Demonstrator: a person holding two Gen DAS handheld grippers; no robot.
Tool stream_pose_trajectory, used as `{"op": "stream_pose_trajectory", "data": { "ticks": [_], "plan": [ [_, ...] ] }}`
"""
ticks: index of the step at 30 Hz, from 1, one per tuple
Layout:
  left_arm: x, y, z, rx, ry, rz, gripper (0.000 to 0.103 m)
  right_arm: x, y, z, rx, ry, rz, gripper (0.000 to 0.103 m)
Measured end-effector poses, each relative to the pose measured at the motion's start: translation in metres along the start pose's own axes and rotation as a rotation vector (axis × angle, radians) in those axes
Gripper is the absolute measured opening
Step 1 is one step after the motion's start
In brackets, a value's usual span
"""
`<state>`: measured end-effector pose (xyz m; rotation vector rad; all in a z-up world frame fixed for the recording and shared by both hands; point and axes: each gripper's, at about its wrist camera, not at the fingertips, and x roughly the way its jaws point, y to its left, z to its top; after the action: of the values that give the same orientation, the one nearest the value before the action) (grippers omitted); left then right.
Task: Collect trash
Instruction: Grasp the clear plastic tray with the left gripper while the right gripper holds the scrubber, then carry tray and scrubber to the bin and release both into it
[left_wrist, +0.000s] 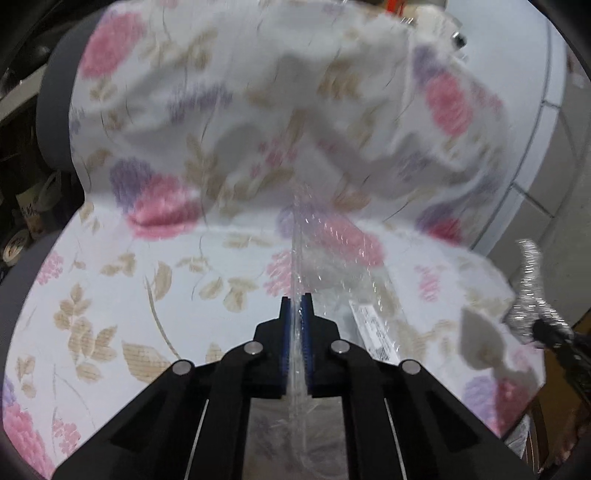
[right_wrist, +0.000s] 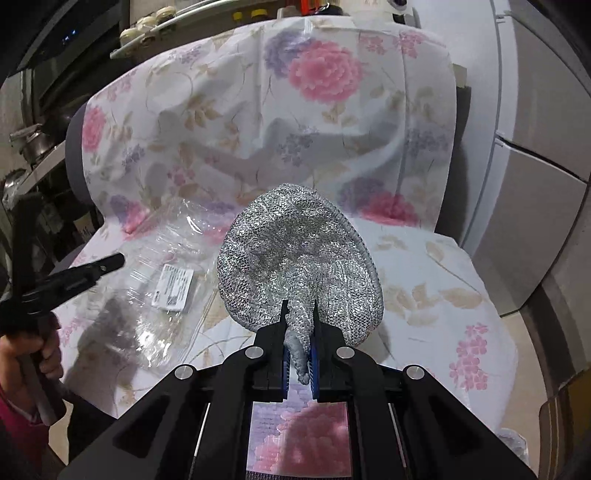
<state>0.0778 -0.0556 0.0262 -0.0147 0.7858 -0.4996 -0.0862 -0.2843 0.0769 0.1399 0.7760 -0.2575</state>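
Observation:
My left gripper (left_wrist: 296, 306) is shut on a clear bubble-wrap bag (left_wrist: 332, 258) with a white label (left_wrist: 373, 332), just above the chair seat. In the right wrist view the bag (right_wrist: 155, 266) lies crumpled on the seat's left with the left gripper (right_wrist: 110, 263) at its edge. My right gripper (right_wrist: 300, 314) is shut on a corner of a silver mesh cloth (right_wrist: 295, 251), which stands up above the seat. The cloth also shows at the right edge of the left wrist view (left_wrist: 530, 295).
A chair draped in white floral fabric (right_wrist: 258, 122) fills both views. A grey-white fridge (right_wrist: 535, 184) stands to the right. Dark shelves with pots and jars (right_wrist: 33, 144) are on the left. Tiled floor (right_wrist: 524, 354) lies at the lower right.

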Motion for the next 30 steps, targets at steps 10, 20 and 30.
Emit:
{"op": "stream_pose_trajectory", "data": {
  "ticks": [10, 20, 30],
  "plan": [
    [-0.057, -0.049, -0.027, 0.061, -0.067, -0.129, 0.004, -0.050, -0.016, -0.018, 0.045, -0.033, -0.049, 0.009],
    [-0.076, -0.135, -0.064, 0.200, -0.084, -0.305, 0.004, -0.129, -0.078, -0.067, 0.161, -0.069, -0.232, 0.009],
    [-0.096, -0.243, -0.098, 0.363, -0.093, -0.527, 0.004, -0.211, -0.143, -0.125, 0.299, -0.135, -0.468, 0.009]
  ]
}}
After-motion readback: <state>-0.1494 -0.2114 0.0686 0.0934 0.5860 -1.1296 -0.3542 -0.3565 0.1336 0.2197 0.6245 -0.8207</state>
